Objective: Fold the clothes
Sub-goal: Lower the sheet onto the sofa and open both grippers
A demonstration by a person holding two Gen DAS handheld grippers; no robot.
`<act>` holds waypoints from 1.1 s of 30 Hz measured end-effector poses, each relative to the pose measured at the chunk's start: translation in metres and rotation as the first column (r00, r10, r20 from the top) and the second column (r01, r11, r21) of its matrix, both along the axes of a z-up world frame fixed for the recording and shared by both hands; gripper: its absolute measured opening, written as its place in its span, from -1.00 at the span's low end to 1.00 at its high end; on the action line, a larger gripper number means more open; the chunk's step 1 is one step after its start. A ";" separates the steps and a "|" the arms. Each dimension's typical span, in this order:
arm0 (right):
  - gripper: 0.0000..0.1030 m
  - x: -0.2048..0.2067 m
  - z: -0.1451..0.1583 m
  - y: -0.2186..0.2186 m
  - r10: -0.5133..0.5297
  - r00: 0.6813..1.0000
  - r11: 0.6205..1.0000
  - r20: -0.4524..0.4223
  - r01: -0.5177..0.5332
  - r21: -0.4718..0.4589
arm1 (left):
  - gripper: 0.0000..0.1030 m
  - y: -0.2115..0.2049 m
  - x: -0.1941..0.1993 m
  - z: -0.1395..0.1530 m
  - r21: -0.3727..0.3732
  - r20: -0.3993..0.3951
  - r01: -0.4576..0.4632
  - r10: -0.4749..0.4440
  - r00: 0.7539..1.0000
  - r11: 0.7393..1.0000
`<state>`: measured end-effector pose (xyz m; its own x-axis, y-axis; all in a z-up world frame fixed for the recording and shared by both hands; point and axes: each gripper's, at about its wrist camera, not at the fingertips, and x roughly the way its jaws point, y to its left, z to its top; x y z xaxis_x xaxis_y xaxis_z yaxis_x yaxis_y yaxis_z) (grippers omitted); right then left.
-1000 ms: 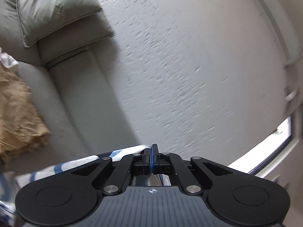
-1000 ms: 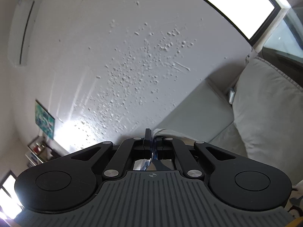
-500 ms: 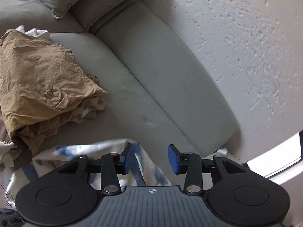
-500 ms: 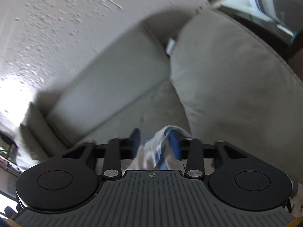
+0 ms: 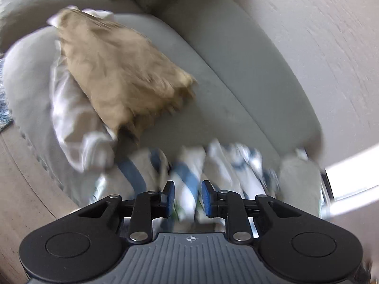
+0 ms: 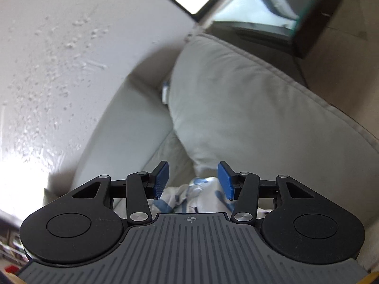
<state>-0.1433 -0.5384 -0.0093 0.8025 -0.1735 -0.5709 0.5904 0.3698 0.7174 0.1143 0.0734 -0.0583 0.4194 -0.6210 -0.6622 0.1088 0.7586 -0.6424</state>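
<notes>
Both sets of jaws stand apart, gripping nothing. The left gripper (image 5: 187,198) hangs low over the white and blue garment (image 5: 189,165), with a fold of the cloth showing between its spread blue pads (image 5: 170,198), though the blur hides whether they touch it. The right gripper (image 6: 192,181) is spread wider above the same garment's other end (image 6: 196,195). The garment lies bunched on the sofa seat (image 5: 213,90), probably laid there so it can be spread flat for folding. Beside it on the seat lies a tan garment (image 5: 123,78) on white cloth (image 5: 71,116), seemingly a pile awaiting its turn. A large cushion (image 6: 248,108) rises beyond the right gripper.
</notes>
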 end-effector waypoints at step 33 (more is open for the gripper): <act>0.50 -0.140 0.098 0.045 -0.229 0.970 0.833 0.078 0.236 -0.500 | -0.18 -0.172 -0.074 -0.069 0.010 -0.189 0.609 -0.596 0.780 0.793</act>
